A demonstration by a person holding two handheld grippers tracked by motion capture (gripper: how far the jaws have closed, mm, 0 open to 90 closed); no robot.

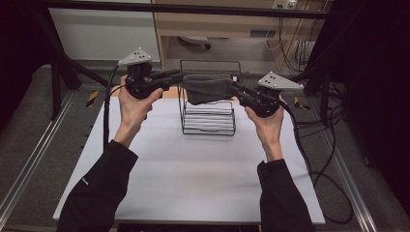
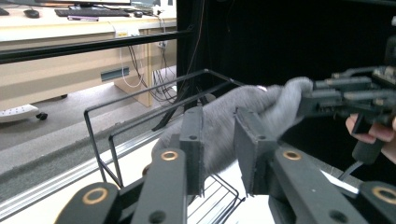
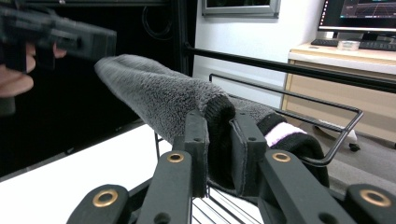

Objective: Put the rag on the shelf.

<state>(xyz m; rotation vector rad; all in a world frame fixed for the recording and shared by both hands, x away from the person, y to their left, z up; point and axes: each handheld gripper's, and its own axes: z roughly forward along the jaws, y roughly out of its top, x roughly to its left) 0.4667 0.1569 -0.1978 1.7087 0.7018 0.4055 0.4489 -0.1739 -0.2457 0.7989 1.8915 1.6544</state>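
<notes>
Grey and fleecy, the sock [image 1: 208, 88] hangs stretched just above the wire rack [image 1: 208, 126] in the high view, between the left gripper [image 1: 176, 77] and the right gripper [image 1: 240, 92]. In the left gripper view its jaws stand slightly parted around the sock [image 2: 224, 126] above the rack [image 2: 140, 116], whether pinching I cannot tell. In the right gripper view the jaws are clenched on the sock's [image 3: 159, 93] dark cuff above the rack [image 3: 327, 126].
</notes>
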